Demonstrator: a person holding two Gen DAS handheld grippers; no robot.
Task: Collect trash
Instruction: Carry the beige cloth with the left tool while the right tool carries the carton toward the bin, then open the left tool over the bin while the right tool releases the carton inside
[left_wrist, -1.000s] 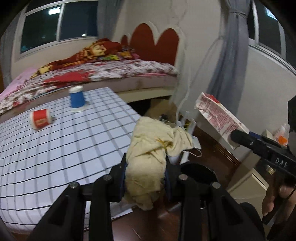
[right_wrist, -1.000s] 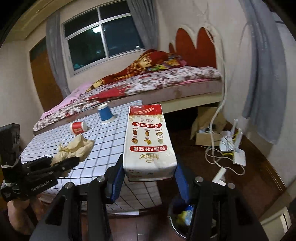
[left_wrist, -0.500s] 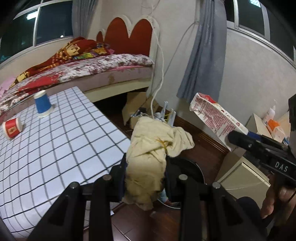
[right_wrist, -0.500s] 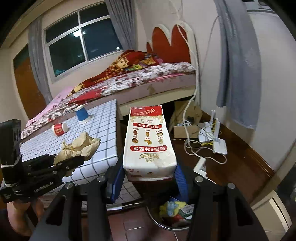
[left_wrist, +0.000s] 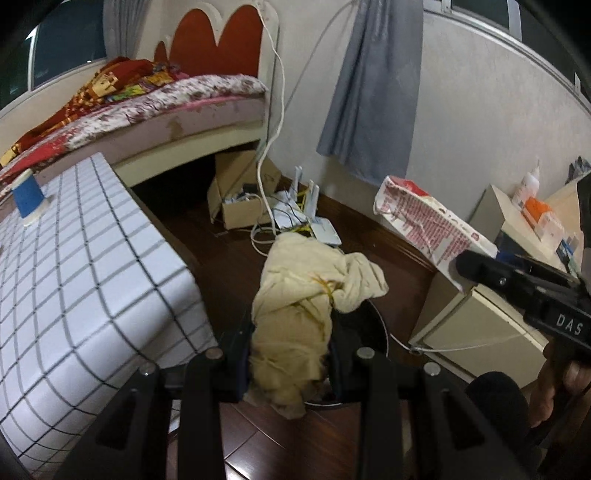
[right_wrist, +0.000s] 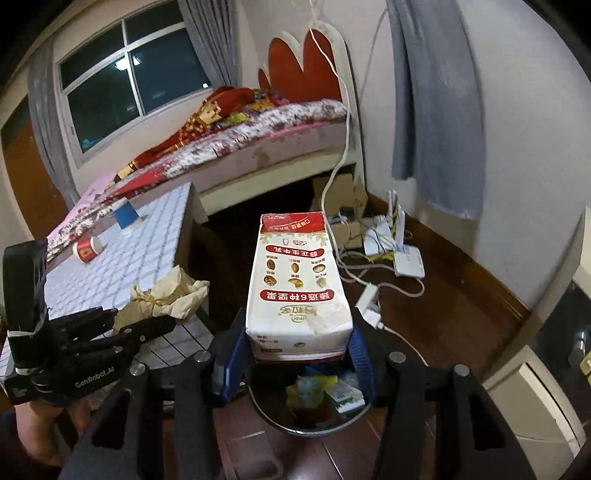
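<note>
We had the right tongs (right_wrist: 299, 354) clamped on the white-and-red milk carton (right_wrist: 297, 284), directly above the round metal bin (right_wrist: 314, 417); left tongs (left_wrist: 291, 354) gripped the crumpled yellowish paper wad (left_wrist: 299, 306), bin rim (left_wrist: 384, 325) just behind it

The bin (right_wrist: 310, 417) shows only its near rim and a few scraps; the milk carton (right_wrist: 297, 288) hides the rest. From the left side the crumpled paper (left_wrist: 299, 317) covers nearly all of the bin (left_wrist: 380, 325), leaving a thin arc of rim. The print on the little box (right_wrist: 343, 397) inside is too small to read. The table (left_wrist: 85, 291) runs off the left edge. The bottles on the cabinet (left_wrist: 532, 199) at the right are blurred.
</note>
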